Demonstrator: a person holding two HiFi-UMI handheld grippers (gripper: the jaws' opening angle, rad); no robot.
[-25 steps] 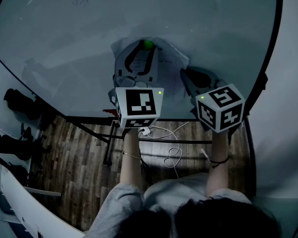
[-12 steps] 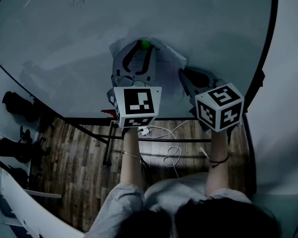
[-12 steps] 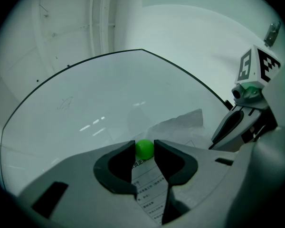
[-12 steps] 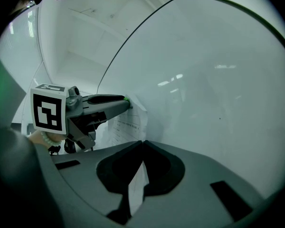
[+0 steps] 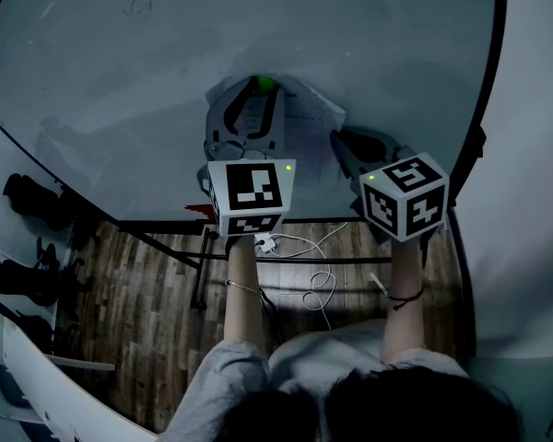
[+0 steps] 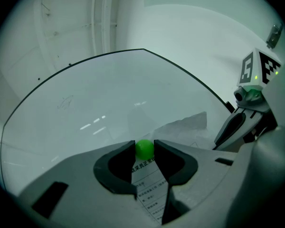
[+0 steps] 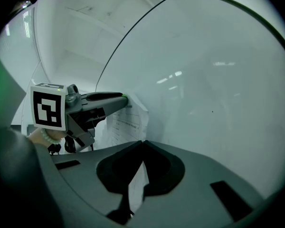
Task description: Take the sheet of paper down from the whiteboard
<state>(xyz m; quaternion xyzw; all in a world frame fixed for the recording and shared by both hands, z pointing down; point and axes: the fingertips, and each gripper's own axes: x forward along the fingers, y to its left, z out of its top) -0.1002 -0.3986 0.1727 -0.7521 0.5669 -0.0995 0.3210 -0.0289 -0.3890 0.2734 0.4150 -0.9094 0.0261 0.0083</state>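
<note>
Fingers [image 7: 165, 170] pinching the paper [image 7: 126, 125] show only in right gripper view.

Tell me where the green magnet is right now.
In the left gripper view, centre-low, the green magnet sits pinched between the jaw tips of the left gripper, at the top edge of the sheet of paper on the whiteboard.

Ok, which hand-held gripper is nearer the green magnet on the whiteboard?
Left. The left hand-held gripper clamps the green magnet between its jaws; the right hand-held gripper is off to the magnet's right, pinching the sheet of paper.
</note>
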